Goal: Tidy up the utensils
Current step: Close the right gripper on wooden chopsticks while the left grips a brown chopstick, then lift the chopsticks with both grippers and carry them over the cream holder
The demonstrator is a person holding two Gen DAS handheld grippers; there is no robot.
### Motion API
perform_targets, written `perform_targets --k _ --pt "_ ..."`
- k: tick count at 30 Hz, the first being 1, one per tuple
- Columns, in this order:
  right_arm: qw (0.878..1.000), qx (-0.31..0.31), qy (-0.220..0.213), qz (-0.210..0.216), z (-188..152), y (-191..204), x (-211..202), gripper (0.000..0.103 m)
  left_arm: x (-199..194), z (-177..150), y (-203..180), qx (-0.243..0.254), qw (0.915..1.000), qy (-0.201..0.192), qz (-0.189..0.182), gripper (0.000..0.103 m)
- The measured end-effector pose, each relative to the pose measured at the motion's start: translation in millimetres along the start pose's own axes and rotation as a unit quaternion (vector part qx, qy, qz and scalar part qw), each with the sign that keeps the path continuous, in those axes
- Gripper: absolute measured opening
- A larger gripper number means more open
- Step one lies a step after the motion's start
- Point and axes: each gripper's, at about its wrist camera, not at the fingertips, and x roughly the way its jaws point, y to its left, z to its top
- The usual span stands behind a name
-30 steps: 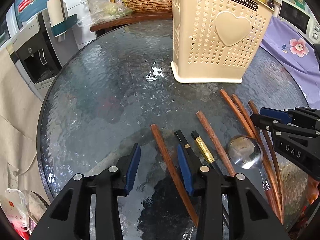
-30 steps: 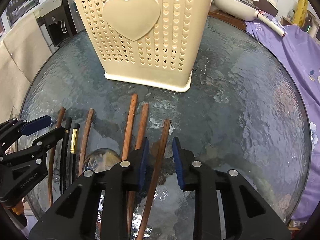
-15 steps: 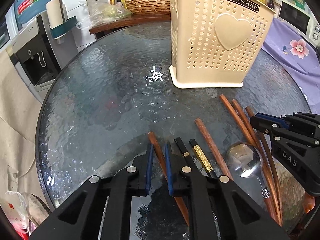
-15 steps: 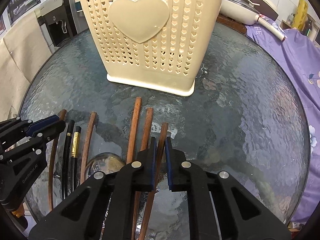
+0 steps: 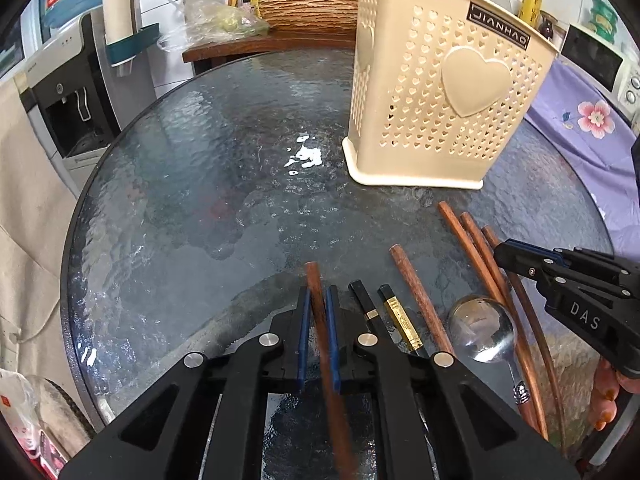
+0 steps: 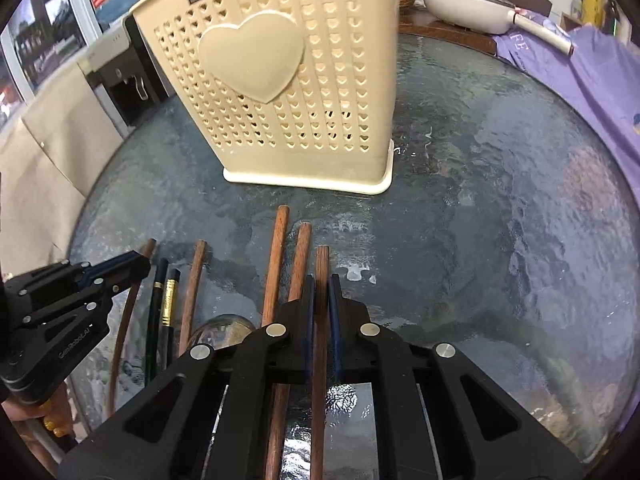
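Several chopsticks and a metal spoon lie in a row on the round glass table, in front of a cream perforated utensil basket with a heart on its side. My left gripper is shut on the leftmost brown chopstick, whose tip sticks out past the blue pads. My right gripper is shut on the rightmost brown chopstick. Two more brown chopsticks lie just left of it, then a brown one and a black pair with gold bands. The basket stands upright behind them.
A water dispenser stands past the table's left edge. A wooden shelf with a woven basket is behind the table. Purple flowered cloth covers something on the right, with a white pan beyond. A person's fingers hold the right gripper.
Both grippers closed from open onto a chopstick each: the left on the leftmost brown one, the right on the rightmost. The right view has tilted a little, and the basket looms closer.
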Motion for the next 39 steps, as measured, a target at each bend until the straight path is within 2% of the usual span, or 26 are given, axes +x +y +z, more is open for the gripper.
perform_targets --k 11,19,28,39 --pt "0.999 0.011 -0.046 0.026 8 -15 -24 0.007 -26 14 -3 -0.001 0.9990 -0.037 -0.023 0.007" --pt "0.994 0.001 -0.101 0.044 14 -8 -62 0.007 -58 25 -12 0.010 0.9965 -0.073 -0.040 0.007" --pt "0.985 -0.021 -0.156 0.070 22 3 -120 0.007 -103 35 -21 0.027 0.9902 -0.125 -0.058 0.007" --pt "0.979 -0.032 -0.185 0.080 27 4 -152 0.007 -143 42 -31 0.044 0.9815 -0.175 -0.063 0.007"
